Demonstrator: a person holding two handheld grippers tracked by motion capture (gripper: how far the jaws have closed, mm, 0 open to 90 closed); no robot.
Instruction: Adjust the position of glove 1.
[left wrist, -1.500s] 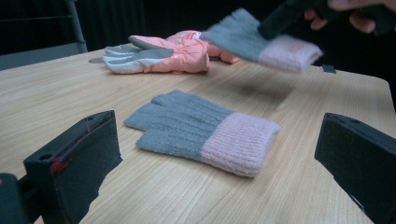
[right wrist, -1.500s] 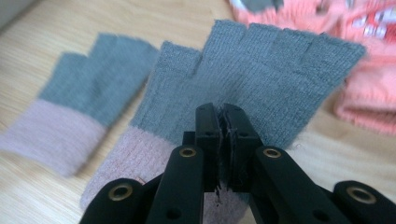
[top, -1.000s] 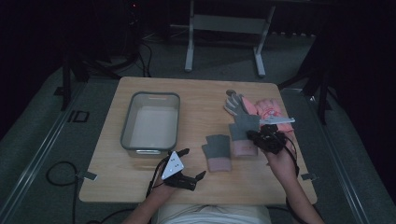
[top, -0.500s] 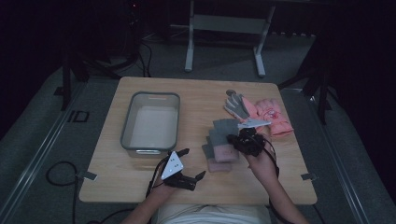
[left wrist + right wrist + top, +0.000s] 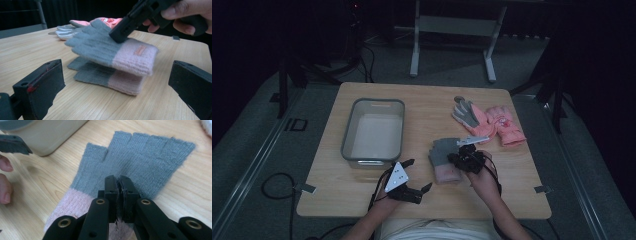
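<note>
A grey knit glove with a pink cuff (image 5: 112, 50) hangs just above a matching glove (image 5: 107, 77) that lies flat on the wooden table (image 5: 512, 180). My right gripper (image 5: 462, 159) is shut on the upper glove's grey fabric, pinching it near the cuff (image 5: 119, 187). In the high view the glove pair (image 5: 442, 150) sits at the table's front middle. My left gripper (image 5: 418, 175) rests near the front edge, to the left of the gloves. Its jaws stand wide open with nothing between them, pointing at the gloves (image 5: 117, 100).
A grey rectangular bin (image 5: 347, 137) stands empty at the left middle of the table. A grey-and-pink work glove (image 5: 469, 115) and a pink glove (image 5: 507, 127) lie at the back right. A metal stand's legs (image 5: 414, 50) are on the floor beyond the table.
My right gripper has moved left and down from beside the pink gloves, carrying the knit glove over the matching one. The left gripper has stayed put.
</note>
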